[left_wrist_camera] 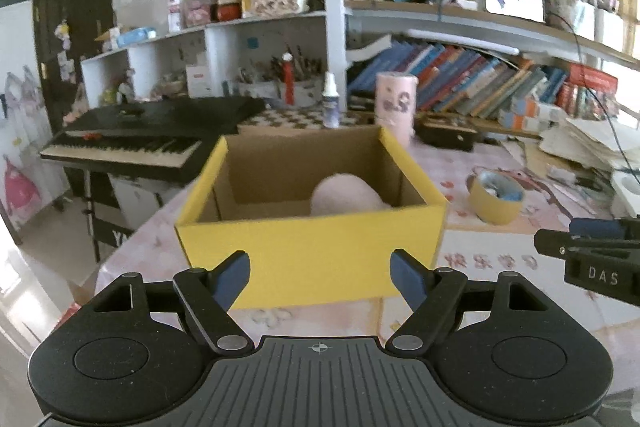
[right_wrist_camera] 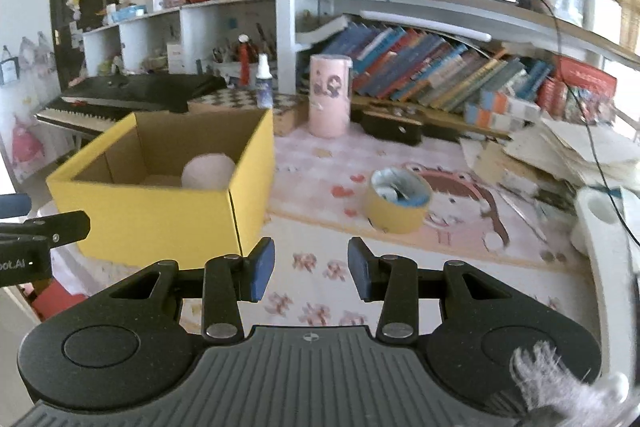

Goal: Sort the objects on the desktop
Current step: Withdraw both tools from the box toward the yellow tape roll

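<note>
A yellow cardboard box (left_wrist_camera: 312,259) stands open on the desk, and a pale pink round object (left_wrist_camera: 344,195) lies inside it. My left gripper (left_wrist_camera: 320,275) is open and empty, just in front of the box's near wall. My right gripper (right_wrist_camera: 311,267) is open and empty, to the right of the box (right_wrist_camera: 160,223), over the pink desk mat (right_wrist_camera: 320,299). The pink object also shows in the right wrist view (right_wrist_camera: 208,171). A yellow tape roll (right_wrist_camera: 400,201) with small items inside it lies on the mat to the right of the box (left_wrist_camera: 496,197).
A pink cylinder (right_wrist_camera: 330,95), a small spray bottle (right_wrist_camera: 264,81) and a black case (right_wrist_camera: 394,127) stand behind the box. Leaning books fill the shelf at the back. A black keyboard (left_wrist_camera: 132,143) sits to the left, stacked papers (right_wrist_camera: 580,151) to the right.
</note>
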